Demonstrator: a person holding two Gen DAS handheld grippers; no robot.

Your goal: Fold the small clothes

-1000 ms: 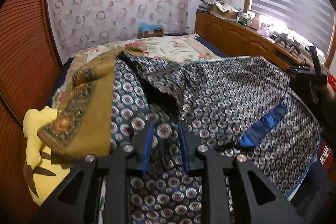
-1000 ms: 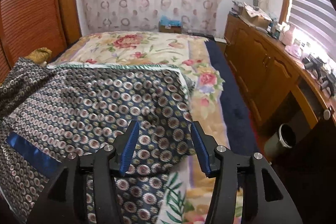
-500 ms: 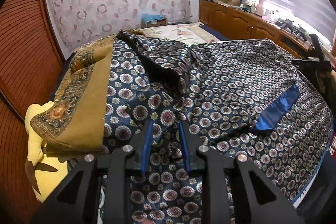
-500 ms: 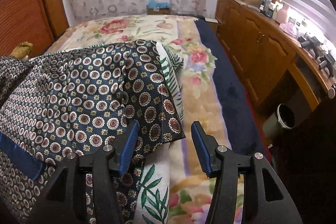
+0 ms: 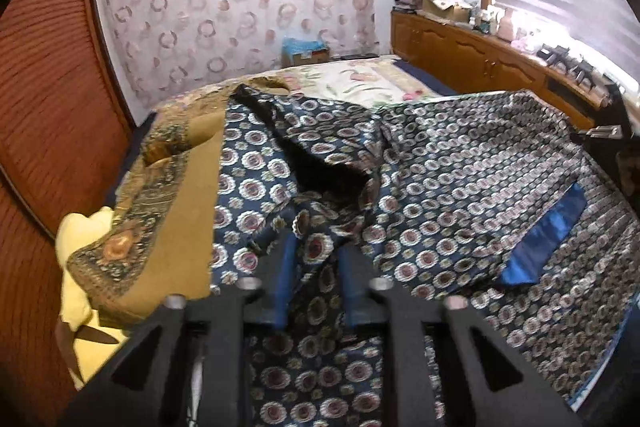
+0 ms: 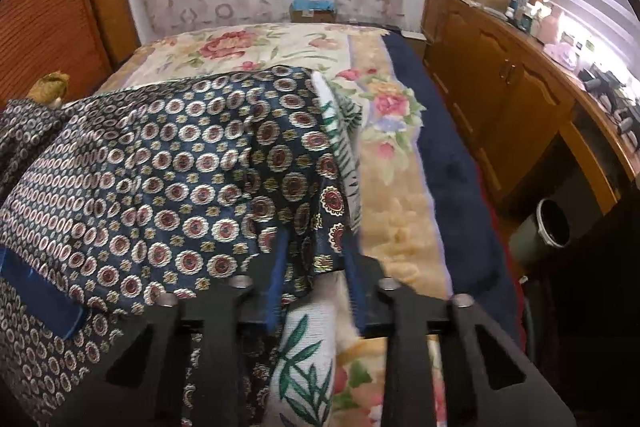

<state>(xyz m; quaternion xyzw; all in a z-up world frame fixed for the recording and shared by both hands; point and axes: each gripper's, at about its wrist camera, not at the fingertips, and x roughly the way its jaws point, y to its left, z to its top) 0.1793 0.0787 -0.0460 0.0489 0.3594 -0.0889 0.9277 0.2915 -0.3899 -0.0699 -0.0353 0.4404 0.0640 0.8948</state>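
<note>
jaws have just been closing on both sides: we read left gripper (image 5: 316, 259) and right gripper (image 6: 316, 251) as each clamped on a bunch of the patterned navy garment (image 5: 460, 179). grasp looks set, so the fold can start. garment lies spread on the floral bed (image 6: 392, 195); wooden cabinet (image 6: 500, 99) runs beside the bed.

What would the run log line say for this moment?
left gripper: shut on navy medallion-patterned garment | right gripper: just closed on its edge | lift: not yet

garment (image 5: 460, 187): woven cloth, sheen | cabinet (image 6: 500, 99): glossy wood
</note>
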